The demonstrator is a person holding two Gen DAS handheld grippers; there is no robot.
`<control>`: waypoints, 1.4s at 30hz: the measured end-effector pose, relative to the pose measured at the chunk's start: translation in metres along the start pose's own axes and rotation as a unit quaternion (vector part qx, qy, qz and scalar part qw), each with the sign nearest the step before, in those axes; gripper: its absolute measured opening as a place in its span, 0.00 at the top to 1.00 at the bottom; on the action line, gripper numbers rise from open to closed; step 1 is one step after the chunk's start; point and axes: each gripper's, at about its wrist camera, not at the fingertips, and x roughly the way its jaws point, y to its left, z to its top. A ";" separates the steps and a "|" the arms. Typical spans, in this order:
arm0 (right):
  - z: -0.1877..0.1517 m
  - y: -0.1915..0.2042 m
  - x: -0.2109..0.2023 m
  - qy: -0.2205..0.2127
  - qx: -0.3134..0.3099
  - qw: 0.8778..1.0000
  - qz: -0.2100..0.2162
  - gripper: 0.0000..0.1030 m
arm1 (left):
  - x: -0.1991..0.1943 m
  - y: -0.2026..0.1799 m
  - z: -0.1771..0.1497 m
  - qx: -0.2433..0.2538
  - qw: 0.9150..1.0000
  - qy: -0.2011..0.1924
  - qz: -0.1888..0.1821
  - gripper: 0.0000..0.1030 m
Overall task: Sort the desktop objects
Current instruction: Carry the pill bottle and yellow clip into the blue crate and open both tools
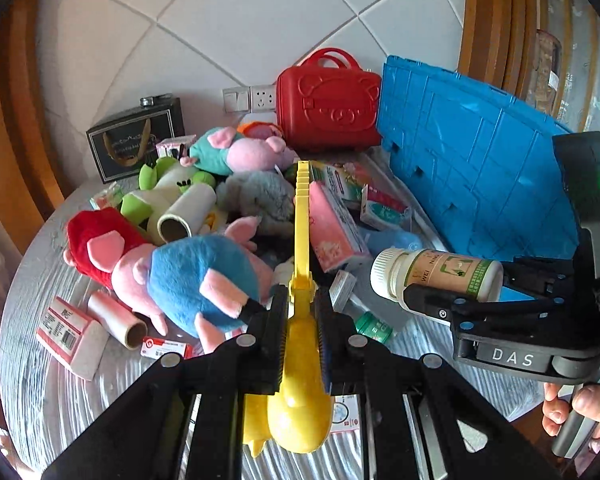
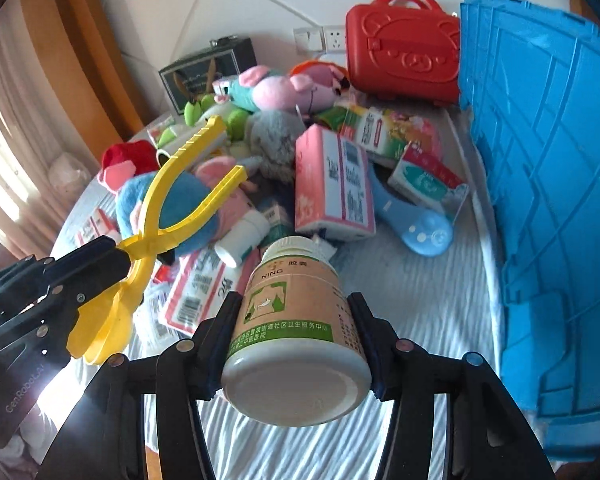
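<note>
The left gripper (image 1: 298, 312) was clenched on the yellow tongs (image 1: 302, 240) near their hinge, above the toy pile; stiff, light plastic, probably slippery. The right gripper (image 2: 296, 332) clasped the medicine bottle (image 2: 296, 320) around its smooth, rigid body, above the table (image 2: 420, 300).

Home, looks like a dining or living room. Round worktop (image 1: 28, 280) with a pale ribbed cloth, heaped with household clutter: plush toys (image 1: 196, 276), tissue packs (image 2: 332, 184), medicine boxes. White tiled wall (image 1: 228, 12) at 12 o'clock with a domestic socket and switch (image 1: 248, 98). Wooden door trim (image 1: 496, 20) at 2 o'clock, curtains (image 2: 16, 148) at 9 o'clock in the right wrist view.
</note>
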 end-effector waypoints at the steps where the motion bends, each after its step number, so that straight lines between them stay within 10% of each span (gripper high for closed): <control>1: 0.002 -0.004 -0.010 -0.011 0.000 1.000 0.001 0.49 | -0.005 -0.002 0.006 0.000 1.000 -0.008 0.001 0.87; 16: 0.058 -0.011 -0.159 -0.195 -0.005 0.979 -0.059 0.49 | -0.075 -0.060 0.087 0.020 0.990 -0.133 -0.027 0.87; 26: 0.060 -0.114 -0.251 -0.275 0.022 0.955 -0.111 0.49 | -0.093 -0.194 0.148 0.060 0.975 -0.205 -0.057 0.87; 34: 0.063 -0.255 -0.275 -0.257 0.022 0.958 -0.128 0.49 | -0.050 -0.338 0.194 0.054 0.981 -0.177 -0.061 0.87; 42: 0.077 -0.344 -0.269 -0.219 0.022 0.966 -0.137 0.49 | 0.005 -0.403 0.208 0.049 0.992 -0.109 -0.031 0.87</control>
